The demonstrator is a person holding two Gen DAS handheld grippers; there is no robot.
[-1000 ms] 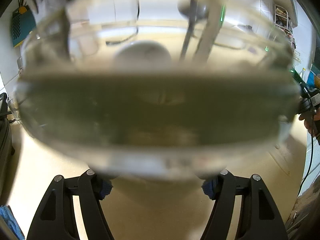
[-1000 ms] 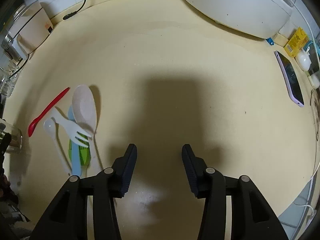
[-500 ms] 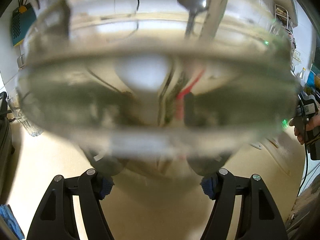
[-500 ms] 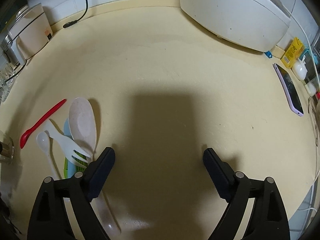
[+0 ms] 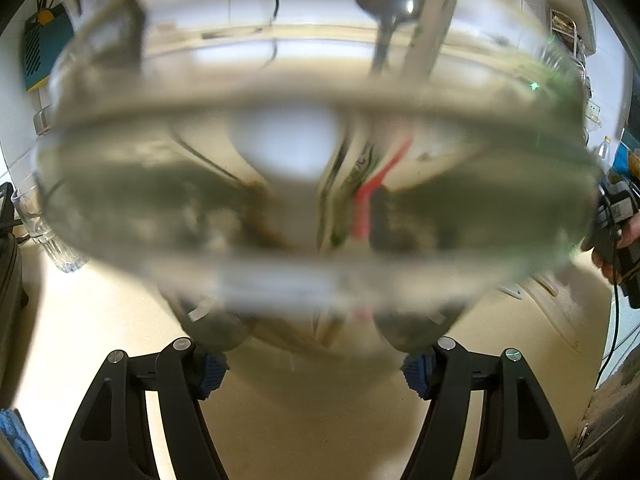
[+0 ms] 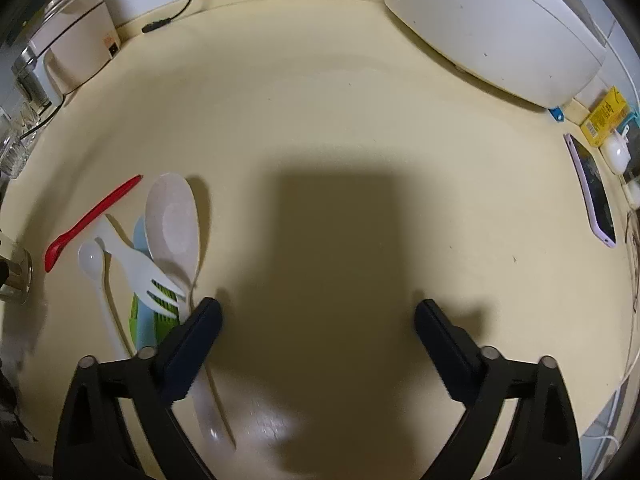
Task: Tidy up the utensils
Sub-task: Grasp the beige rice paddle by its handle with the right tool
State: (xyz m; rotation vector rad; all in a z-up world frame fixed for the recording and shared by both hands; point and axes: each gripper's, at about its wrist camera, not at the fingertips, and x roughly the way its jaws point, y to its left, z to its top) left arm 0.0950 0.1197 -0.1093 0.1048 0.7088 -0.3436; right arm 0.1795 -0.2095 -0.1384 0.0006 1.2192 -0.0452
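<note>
My left gripper [image 5: 314, 368] is shut on a clear glass cup [image 5: 312, 184] that fills the left wrist view; the utensils show blurred through it. It also shows at the left edge of the right wrist view [image 6: 14, 276]. My right gripper [image 6: 316, 320] is open and empty just above the beige counter [image 6: 340, 128]. Left of it lies a pile of utensils: a red spoon [image 6: 92, 220], a white spoon [image 6: 94, 264], a white fork [image 6: 140, 268], a pale rice paddle [image 6: 172, 220], and green [image 6: 160, 308] and light blue [image 6: 140, 240] pieces beneath.
A white appliance [image 6: 492, 28] stands at the back right and a beige one [image 6: 76, 52] at the back left, with a black cable [image 6: 168, 20]. A phone [image 6: 592, 188] and a yellow box [image 6: 604, 116] lie at the right edge. A ribbed glass [image 5: 44, 228] stands at the left.
My right gripper has opened wide and moved a little toward the utensils. My left gripper has tilted the glass cup so the utensils show through it.
</note>
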